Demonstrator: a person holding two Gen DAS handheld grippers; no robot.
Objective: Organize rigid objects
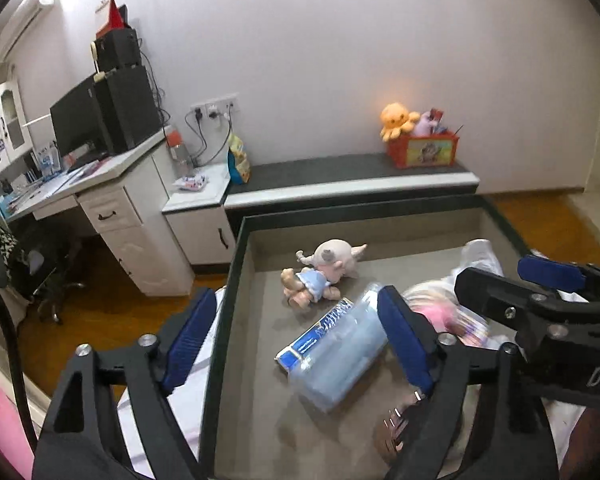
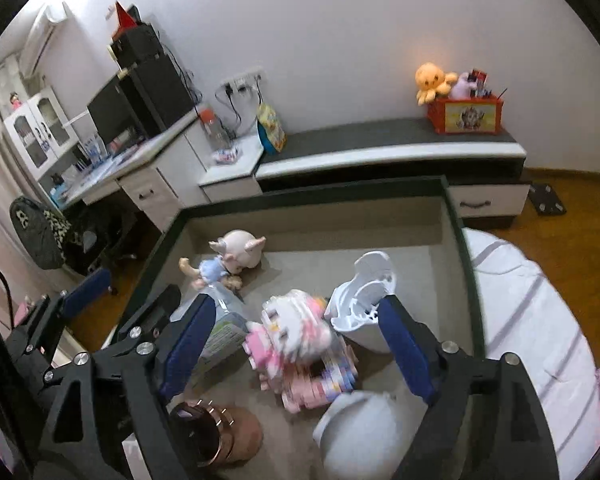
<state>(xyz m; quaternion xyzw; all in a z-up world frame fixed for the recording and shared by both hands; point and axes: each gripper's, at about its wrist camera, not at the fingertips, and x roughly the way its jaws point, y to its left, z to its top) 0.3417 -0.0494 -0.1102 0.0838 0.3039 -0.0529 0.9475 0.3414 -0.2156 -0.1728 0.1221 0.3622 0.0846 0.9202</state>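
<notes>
Bedroom tray (image 1: 236, 264) is sitting mid-frame, holding everything loose: clear box (image 1: 336, 356), pink block toy (image 2: 296, 336), white container (image 2: 360, 300), plush dolls. Left gripper (image 1: 300, 340) and right gripper (image 2: 296, 344) are hovering, jaws spread, gripping nothing. Sorting looks barely started.

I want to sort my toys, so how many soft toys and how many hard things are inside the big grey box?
Soft toys: 1, the pig plush
Hard things: 5, the clear blue-label container, pink-white block cat, white open-lid bin, brown jar, pale round container
Total: 6
</notes>
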